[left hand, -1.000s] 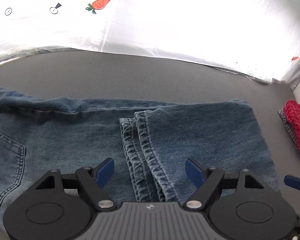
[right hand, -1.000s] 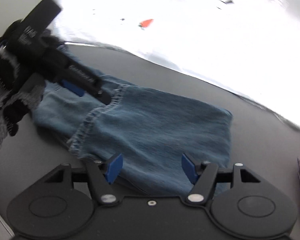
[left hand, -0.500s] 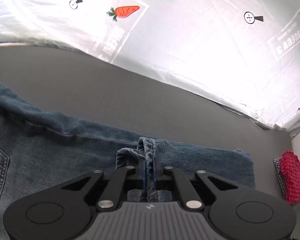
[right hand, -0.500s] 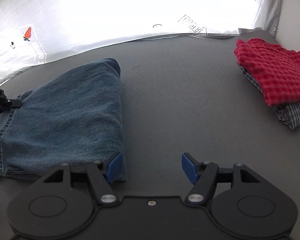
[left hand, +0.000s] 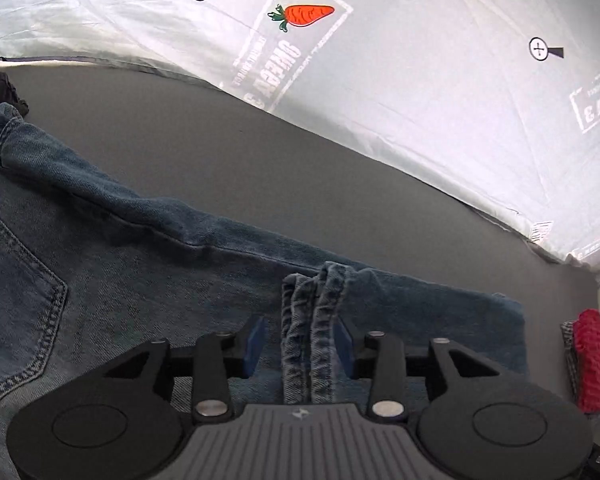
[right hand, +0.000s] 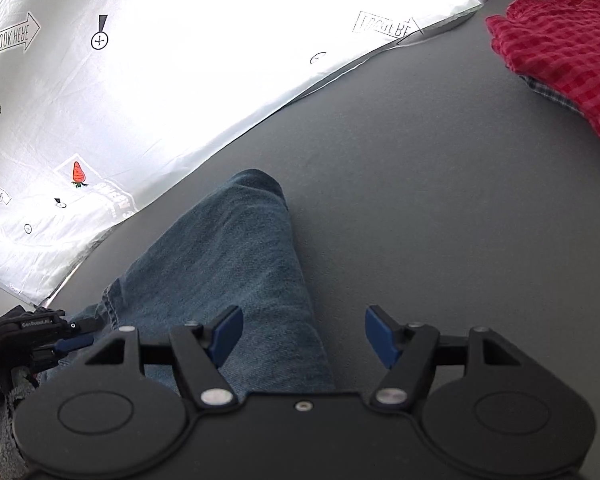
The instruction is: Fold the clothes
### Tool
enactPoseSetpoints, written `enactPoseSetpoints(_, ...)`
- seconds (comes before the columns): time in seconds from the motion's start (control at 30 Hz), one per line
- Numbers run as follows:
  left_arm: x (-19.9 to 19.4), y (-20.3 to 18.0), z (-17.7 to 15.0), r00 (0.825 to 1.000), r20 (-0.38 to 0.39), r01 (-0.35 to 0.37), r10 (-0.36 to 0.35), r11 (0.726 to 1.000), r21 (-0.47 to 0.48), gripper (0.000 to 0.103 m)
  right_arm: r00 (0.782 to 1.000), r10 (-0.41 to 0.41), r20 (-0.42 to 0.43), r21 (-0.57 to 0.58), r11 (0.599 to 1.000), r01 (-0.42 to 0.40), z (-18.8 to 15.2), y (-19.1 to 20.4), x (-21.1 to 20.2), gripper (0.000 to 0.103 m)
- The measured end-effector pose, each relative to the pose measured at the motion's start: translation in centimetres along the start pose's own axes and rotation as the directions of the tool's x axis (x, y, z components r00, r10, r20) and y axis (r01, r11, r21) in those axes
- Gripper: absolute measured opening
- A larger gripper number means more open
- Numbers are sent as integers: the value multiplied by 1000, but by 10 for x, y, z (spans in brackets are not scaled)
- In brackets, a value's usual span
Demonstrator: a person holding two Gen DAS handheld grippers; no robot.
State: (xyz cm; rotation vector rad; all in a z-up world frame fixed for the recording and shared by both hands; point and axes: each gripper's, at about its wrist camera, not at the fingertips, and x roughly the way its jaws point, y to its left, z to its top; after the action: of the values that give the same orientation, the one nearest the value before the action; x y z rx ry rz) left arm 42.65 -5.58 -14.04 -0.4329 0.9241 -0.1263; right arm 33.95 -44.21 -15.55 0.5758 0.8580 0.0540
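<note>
- The jeans (left hand: 148,280) lay flat on the dark grey desk (left hand: 260,168), with the legs doubled over so that the two hems (left hand: 314,312) rested on top of the upper part; in the right wrist view the folded end (right hand: 236,248) reached toward 12 o'clock.
- Denim of this kind looked rather heavy and thick, soft enough to bend but stiff at the seams, and not slippery, so I judged it would keep a fold well and would sag if lifted by one corner only.
- The best place to take hold seemed to be the stacked hems, where the stitched edges gave a firm ridge, or the folded edge (both layers together).
- The left gripper (left hand: 300,342) pointed steeply down at the hems; its jaws were opening, with the hems between the blue pads but not pressed by them.
- The right gripper (right hand: 302,334) also tilted downward, over the right border of the folded legs; its jaws stood apart and held nothing, the left pad above denim and the right pad above bare desk.
- In the right wrist view a pile of red checked cloth (right hand: 564,52) lay at about 1 o'clock, well apart from the jeans.
</note>
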Motion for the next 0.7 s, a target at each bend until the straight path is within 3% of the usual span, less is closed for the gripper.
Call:
enactPoseSetpoints(0.03, -3, -3, -5, 998, -6, 65, -66, 998, -14, 60, 1000, 14, -8, 5, 1000, -14, 2, 2, 8, 69)
enactPoseSetpoints(0.1, -3, -15, -17, 995, -22, 102, -101, 995, 4, 63, 999, 46, -20, 21, 999, -46, 7, 5, 22, 69)
enactPoseSetpoints(0.2, 12, -33, -35, 996, -86, 47, -36, 991, 124, 63, 998, 65, -8, -5, 998, -65, 14, 18, 45, 67)
enactPoseSetpoints(0.27, 26, -39, -48, 992, -121, -11, 34, 982, 186, 63, 998, 45, -36, -42, 998, -47, 16, 26, 61, 57)
enactPoseSetpoints(0.33, 34, -36, -53, 992, -115, -29, 53, 979, 202, 65, 998, 37, -53, -68, 997, -40, 16, 33, 69, 56)
enactPoseSetpoints(0.4, 35, -34, -53, 993, -116, -6, 30, 980, 200, 71, 997, 55, -62, -73, 996, -60, 14, 39, 71, 56)
enactPoseSetpoints(0.43, 36, -33, -53, 993, -122, 16, 8, 980, 196, 81, 994, 81, -75, -60, 995, -86, 14, 39, 70, 57)
enactPoseSetpoints(0.47, 37, -33, -53, 992, -126, 37, -13, 981, 193, 89, 987, 130, -90, -31, 991, -134, 15, 38, 69, 57)
enactPoseSetpoints(0.53, 41, -33, -55, 992, -118, 57, -34, 978, 202, 97, 975, 194, -105, 5, 981, -195, 18, 37, 67, 56)
enactPoseSetpoints(0.57, 43, -34, -57, 993, -113, 59, -35, 975, 213, 99, 975, 196, -109, 5, 980, -197, 18, 38, 67, 53)
enactPoseSetpoints(0.63, 43, -42, -60, 994, -112, 34, -4, 965, 259, 99, 988, 111, -109, -49, 992, -117, 17, 48, 67, 21)
enactPoseSetpoints(0.7, 42, -48, -60, 993, -117, 11, 24, 958, 287, 99, 993, 75, -91, -61, 995, -80, 13, 58, 62, 16)
